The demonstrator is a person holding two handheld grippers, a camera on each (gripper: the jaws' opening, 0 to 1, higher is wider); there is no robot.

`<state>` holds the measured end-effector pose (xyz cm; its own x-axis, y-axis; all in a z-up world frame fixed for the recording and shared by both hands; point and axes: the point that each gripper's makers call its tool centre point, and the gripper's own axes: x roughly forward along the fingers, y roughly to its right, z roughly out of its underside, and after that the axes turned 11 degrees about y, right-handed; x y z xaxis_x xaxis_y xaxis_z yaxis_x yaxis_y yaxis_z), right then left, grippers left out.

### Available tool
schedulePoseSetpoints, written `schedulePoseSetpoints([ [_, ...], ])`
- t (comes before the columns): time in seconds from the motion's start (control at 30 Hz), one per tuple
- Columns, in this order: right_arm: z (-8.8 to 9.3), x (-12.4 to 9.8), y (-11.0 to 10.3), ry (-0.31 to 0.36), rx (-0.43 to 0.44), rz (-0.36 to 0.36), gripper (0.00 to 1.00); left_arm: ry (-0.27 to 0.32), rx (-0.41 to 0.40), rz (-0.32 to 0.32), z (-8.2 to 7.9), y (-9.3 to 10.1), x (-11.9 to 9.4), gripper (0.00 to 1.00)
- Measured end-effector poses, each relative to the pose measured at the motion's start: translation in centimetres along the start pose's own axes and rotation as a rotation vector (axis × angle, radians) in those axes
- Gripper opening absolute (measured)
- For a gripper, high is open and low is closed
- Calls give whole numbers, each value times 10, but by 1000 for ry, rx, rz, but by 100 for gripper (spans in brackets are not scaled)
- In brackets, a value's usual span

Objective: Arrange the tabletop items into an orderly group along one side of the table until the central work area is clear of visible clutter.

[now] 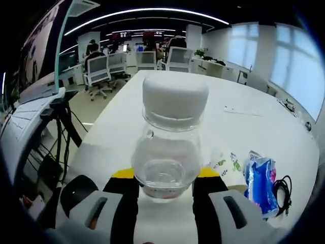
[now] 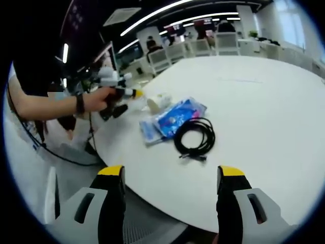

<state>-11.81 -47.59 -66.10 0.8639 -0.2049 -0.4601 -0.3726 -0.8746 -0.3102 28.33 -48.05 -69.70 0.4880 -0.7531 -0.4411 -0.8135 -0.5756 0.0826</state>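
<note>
Left gripper view: left hand-held gripper (image 1: 166, 190) pinches a clear bottle (image 1: 168, 142) at its base, one jaw on each side. Bottle stands upright, long axis vertical, white cap (image 1: 175, 97) on top, pointing away from the white surface (image 1: 254, 132). A little clear liquid sits in the bottom. No label or writing readable on the bottle. To its right lie a blue packet (image 1: 260, 183), a white wrapper with green print (image 1: 227, 163), too small to read, and a black cable (image 1: 283, 190) cut off at the edge of view.

Right gripper view: right hand-held gripper (image 2: 171, 189) has its jaws spread wide, nothing between them, hovering at the near edge of the surface (image 2: 264, 101). Black cable (image 2: 194, 137) lies coiled just beside the blue packet (image 2: 175, 117); packet print illegible. Left hand-held gripper (image 2: 136, 93) appears at the far edge in a person's hand (image 2: 96, 99), the bottle (image 2: 155, 103) at its tip small and hard to make out. Office chairs (image 2: 200, 48) stand behind.
</note>
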Motion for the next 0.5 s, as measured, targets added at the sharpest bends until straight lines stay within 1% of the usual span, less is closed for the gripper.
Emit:
schedulePoseSetpoints([
  [0.2,0,2,-2,-3,-1,-6,73,-7,-16,6,1,0,2,41],
  [0.43,-1,4,-3,-5,-4,-11,73,-19,-32,27,2,1,1,41],
  [0.5,-1,4,-3,-4,-4,-13,73,-24,-36,36,3,2,1,43],
])
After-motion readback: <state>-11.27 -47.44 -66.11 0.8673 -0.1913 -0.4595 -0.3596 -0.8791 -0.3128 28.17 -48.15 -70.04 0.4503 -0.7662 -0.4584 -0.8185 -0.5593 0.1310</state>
